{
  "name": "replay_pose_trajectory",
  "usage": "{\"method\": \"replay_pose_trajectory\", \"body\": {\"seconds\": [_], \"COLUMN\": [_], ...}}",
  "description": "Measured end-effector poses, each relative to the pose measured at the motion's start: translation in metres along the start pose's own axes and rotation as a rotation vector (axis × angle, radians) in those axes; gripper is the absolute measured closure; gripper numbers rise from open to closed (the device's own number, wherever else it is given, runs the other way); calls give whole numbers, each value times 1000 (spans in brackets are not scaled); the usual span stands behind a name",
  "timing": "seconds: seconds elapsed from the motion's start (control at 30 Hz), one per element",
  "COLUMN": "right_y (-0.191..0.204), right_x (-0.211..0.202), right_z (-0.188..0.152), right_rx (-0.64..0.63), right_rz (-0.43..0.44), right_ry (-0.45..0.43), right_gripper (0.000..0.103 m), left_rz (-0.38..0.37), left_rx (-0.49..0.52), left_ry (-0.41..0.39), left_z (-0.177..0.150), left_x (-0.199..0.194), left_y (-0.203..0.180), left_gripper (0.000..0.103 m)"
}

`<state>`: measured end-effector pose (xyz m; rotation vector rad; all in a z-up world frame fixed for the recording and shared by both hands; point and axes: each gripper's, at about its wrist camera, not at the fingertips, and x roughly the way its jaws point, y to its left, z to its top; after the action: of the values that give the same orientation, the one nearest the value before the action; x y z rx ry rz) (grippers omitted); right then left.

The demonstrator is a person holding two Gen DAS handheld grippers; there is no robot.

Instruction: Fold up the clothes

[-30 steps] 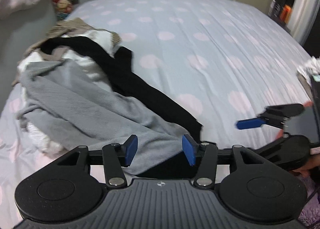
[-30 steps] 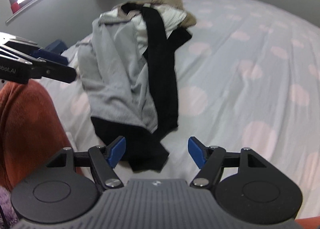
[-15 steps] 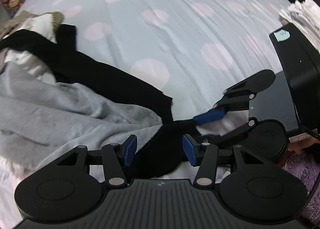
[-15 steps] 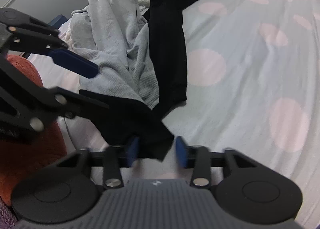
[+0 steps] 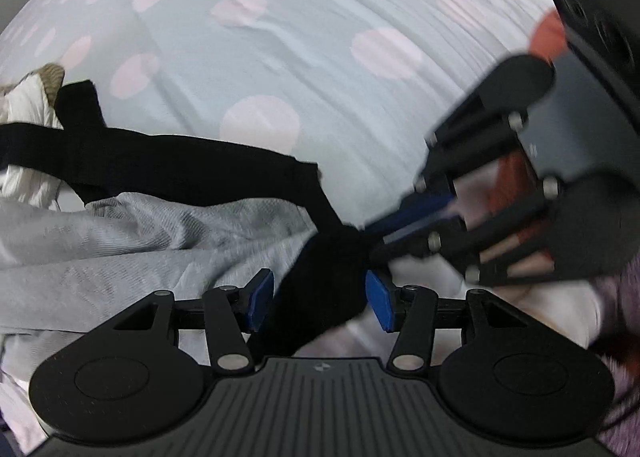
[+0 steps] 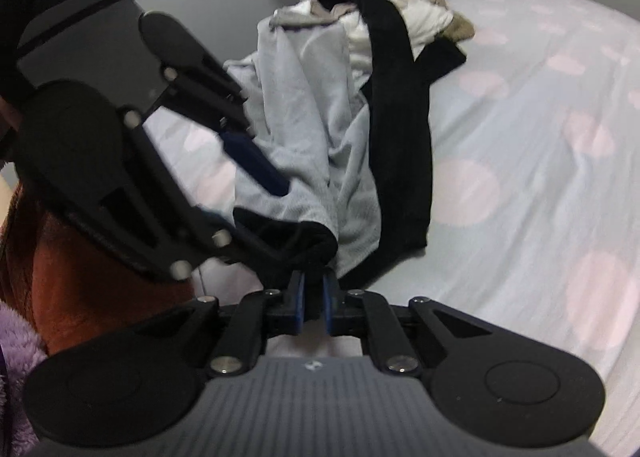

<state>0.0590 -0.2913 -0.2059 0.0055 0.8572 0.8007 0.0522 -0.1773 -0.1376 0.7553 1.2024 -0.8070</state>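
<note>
Right wrist view: black garment (image 6: 400, 129) lies on dotted bedsheet (image 6: 540, 177), near corner pinched by right gripper (image 6: 313, 303), jaws closing on it.
Left gripper (image 5: 318, 299) unclenched, straddling same black cloth; grey garment (image 5: 120, 241) lies left.

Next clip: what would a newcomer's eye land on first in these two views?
The right hand-held gripper, its jaws closing on the near end of a black garment at the bed's near edge. The left hand-held gripper straddles the same black cloth, pads apart. Behind them a grey garment heads a heap of clothes on the pale blue sheet with pink dots.
</note>
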Motion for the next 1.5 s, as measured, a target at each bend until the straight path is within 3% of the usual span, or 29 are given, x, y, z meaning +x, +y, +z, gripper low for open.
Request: {"method": "replay_pose_trajectory", "body": {"seconds": [0.33, 0.47, 0.5, 0.57, 0.6, 0.63, 0.8, 0.87, 0.93, 1.0, 1.1, 1.3, 1.5], "right_y": [17, 23, 24, 24, 22, 20, 3, -7, -16, -17, -18, -27, -22], "right_x": [-24, -30, -32, -34, -35, -35, -38, -35, -30, -24, -14, 11, 31], "right_z": [8, 9, 9, 11, 11, 12, 20, 24, 29, 33, 37, 34, 24], "right_rx": [-60, -82, -84, -88, -86, -80, -59, -64, -84, -179, -358, -649, -980], "right_rz": [64, 87, 87, 73, 61, 57, -14, -46, -66, -103, -143, -168, -165], "right_ry": [-111, -131, -135, -134, -133, -129, -94, -61, -14, 37, 91, 184, 241], "right_gripper": [92, 99, 99, 99, 98, 98, 92, 91, 90, 87, 70, 69, 66], "left_rz": [163, 199, 190, 164, 158, 164, 129, 107, 88, 73, 57, 108, 92], "left_rx": [261, 329, 324, 283, 258, 236, 159, 143, 135, 132, 146, 223, 232], "left_ry": [-25, -55, -60, -46, -36, -33, -32, -37, -47, -70, -77, -21, 50], "left_z": [-6, -4, -3, 0, 1, 2, 0, 0, 1, 2, 6, 11, 15], "left_x": [1, 1, 1, 2, 3, 5, 5, 2, 0, -2, 3, 30, 55], "left_y": [-36, -48, -48, -44, -41, -37, -21, -19, -21, -22, -25, -33, -30], "left_gripper": [51, 52, 55, 76, 97, 101, 101, 98, 74, 58, 56, 51, 48]}}
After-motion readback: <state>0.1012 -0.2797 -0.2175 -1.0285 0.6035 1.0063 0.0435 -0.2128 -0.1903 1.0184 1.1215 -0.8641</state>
